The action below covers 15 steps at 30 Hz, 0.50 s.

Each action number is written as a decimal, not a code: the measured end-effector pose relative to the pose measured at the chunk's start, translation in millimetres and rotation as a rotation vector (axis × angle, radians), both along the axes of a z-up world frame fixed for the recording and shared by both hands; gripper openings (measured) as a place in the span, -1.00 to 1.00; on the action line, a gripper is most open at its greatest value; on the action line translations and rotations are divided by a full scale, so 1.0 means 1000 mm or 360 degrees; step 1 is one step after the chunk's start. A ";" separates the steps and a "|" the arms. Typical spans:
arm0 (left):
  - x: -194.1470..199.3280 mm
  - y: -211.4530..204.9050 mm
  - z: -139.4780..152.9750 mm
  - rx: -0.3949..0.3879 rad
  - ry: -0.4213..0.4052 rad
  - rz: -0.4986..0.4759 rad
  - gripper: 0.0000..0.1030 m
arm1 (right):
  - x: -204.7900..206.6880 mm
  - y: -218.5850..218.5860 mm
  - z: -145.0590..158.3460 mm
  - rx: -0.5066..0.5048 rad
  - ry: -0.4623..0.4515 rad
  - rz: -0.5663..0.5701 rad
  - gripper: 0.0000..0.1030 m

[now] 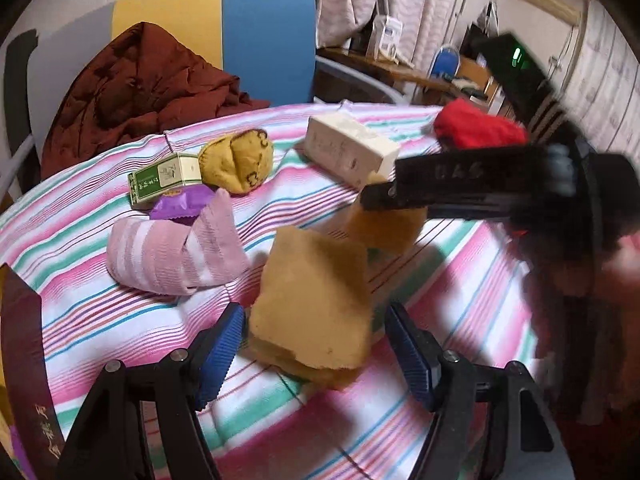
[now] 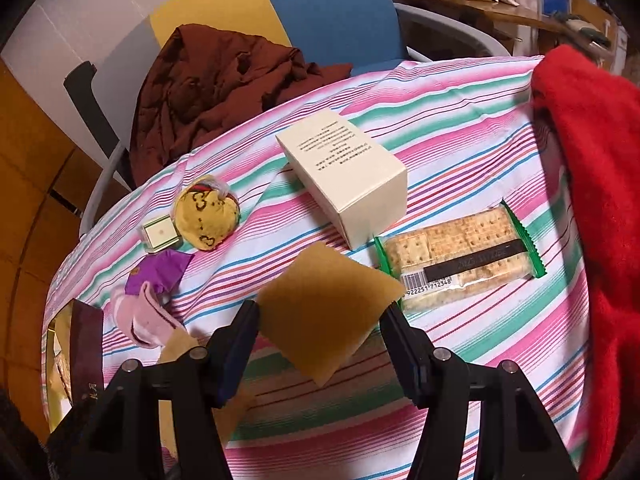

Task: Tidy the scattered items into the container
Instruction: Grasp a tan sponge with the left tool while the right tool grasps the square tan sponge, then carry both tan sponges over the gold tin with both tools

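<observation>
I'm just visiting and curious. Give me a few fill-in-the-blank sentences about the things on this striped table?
1. The sock has pink and ___ stripes.
2. The crinkled wrapper beside that sock is ___.
3. The clear packet with a barcode holds ___.
4. The fuzzy cloth at the table's edge is ___.

Missing words: white; purple; crackers; red.

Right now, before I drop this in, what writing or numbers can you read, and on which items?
"922251 712348": barcode digits on the cracker packet.
Cream box: several lines of print, too small to read.
Green box: characters, blurred.
Dark container wall: gold characters, unreadable.
Cracker packet's dark band: lettering illegible.
</observation>
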<state>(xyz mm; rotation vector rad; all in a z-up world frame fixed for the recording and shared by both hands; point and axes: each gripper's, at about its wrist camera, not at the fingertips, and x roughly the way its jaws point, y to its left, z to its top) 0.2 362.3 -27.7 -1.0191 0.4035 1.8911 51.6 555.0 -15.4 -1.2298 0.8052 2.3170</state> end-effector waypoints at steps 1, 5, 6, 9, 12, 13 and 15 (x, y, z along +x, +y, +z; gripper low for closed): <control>0.000 0.002 -0.004 -0.0019 0.0018 -0.0011 0.41 | 0.001 0.000 0.000 0.0001 -0.0003 0.0003 0.22; 0.002 0.006 -0.012 -0.0027 0.0042 -0.0044 0.12 | -0.001 -0.001 -0.001 0.0005 -0.0010 0.0020 0.22; 0.003 0.006 -0.013 -0.0025 0.0053 -0.0040 0.11 | -0.002 -0.001 -0.002 0.0008 -0.0009 0.0024 0.22; 0.009 0.002 -0.015 0.0003 0.0113 -0.0031 0.09 | -0.003 -0.004 -0.001 0.0025 -0.0010 0.0044 0.22; 0.011 -0.005 -0.016 0.0030 0.0125 0.0006 0.07 | -0.005 -0.008 -0.002 0.0043 -0.0021 0.0065 0.22; 0.011 -0.009 -0.016 0.0042 0.0112 0.0028 0.06 | -0.006 -0.009 -0.002 0.0052 -0.0027 0.0072 0.22; 0.010 -0.014 -0.017 0.0066 0.0078 0.0066 0.06 | -0.007 -0.012 -0.002 0.0072 -0.0030 0.0086 0.22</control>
